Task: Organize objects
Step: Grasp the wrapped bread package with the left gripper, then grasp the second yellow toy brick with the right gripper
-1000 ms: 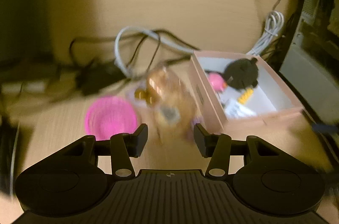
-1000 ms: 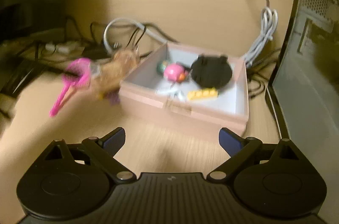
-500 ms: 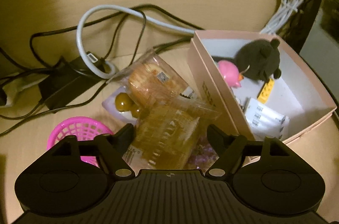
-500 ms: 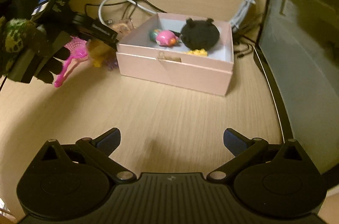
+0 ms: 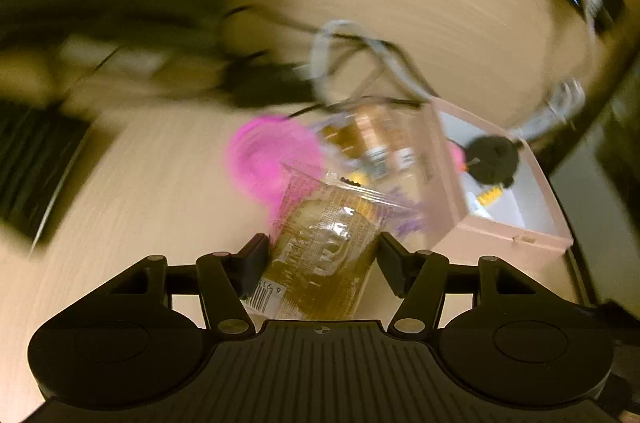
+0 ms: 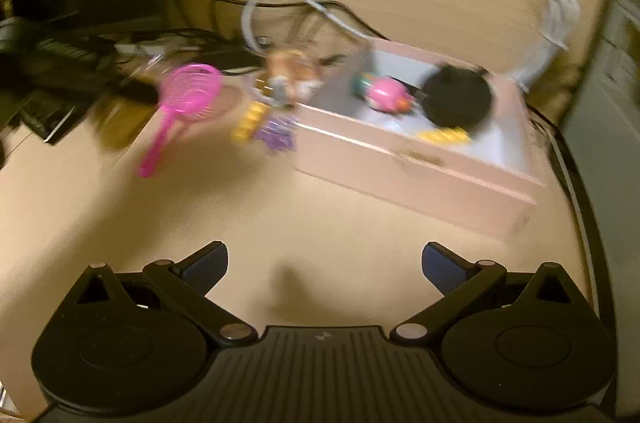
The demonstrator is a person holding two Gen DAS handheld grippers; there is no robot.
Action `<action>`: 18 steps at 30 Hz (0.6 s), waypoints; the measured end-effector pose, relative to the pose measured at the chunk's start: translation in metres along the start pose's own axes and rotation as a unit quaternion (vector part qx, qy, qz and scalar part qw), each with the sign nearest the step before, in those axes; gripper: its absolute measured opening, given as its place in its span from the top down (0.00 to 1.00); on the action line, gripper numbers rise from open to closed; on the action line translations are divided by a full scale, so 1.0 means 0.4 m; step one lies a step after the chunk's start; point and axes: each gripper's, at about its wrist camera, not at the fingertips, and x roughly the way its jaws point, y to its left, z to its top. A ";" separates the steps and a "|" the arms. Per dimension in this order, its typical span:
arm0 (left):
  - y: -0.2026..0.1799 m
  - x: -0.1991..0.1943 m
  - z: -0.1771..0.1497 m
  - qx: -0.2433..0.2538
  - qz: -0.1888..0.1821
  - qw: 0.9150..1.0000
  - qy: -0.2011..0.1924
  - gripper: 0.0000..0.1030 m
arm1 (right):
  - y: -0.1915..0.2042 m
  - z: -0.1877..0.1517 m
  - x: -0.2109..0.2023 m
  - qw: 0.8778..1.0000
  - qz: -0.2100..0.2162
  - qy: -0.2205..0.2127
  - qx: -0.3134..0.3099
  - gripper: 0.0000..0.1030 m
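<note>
Snack packet (image 5: 324, 255) in clear wrap sits between the pads of the left claw (image 5: 322, 263), which have just been closing on it; grip looks made, packet off the counter (image 5: 140, 191). Its long axis runs along the claw's fingers, barcode end nearest the camera, far end toward the pink box (image 5: 516, 235). Step in hand: carry to box. Next: clear the near wall, then release. Right claw (image 6: 324, 267) gapes wide, holding nothing.

Tangled cables (image 6: 288, 7) — wooden desk (image 6: 320, 207) behind.
</note>
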 end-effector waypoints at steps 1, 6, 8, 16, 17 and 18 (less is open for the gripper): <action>0.026 -0.023 -0.017 -0.022 0.006 1.000 0.000 0.38 | 0.019 0.015 0.011 1.000 0.007 -0.001 -0.011 0.00; 0.132 -0.120 -0.083 -0.083 0.049 0.995 -0.006 0.38 | 0.110 0.083 0.065 0.997 0.025 -0.013 -0.070 0.00; 0.168 -0.149 -0.100 -0.100 0.065 0.993 -0.005 0.38 | 0.141 0.114 0.093 0.996 0.031 -0.020 -0.084 0.00; 0.261 -0.238 -0.155 -0.156 0.071 0.985 -0.016 0.38 | 0.204 0.204 0.243 0.996 -0.041 -0.027 -0.081 0.56; 0.264 -0.239 -0.157 -0.157 0.069 0.985 -0.015 0.38 | 0.206 0.210 0.261 0.995 -0.049 -0.025 -0.078 0.56; 0.264 -0.240 -0.159 -0.158 0.068 0.985 -0.014 0.38 | 0.209 0.216 0.278 0.995 -0.055 -0.023 -0.076 0.56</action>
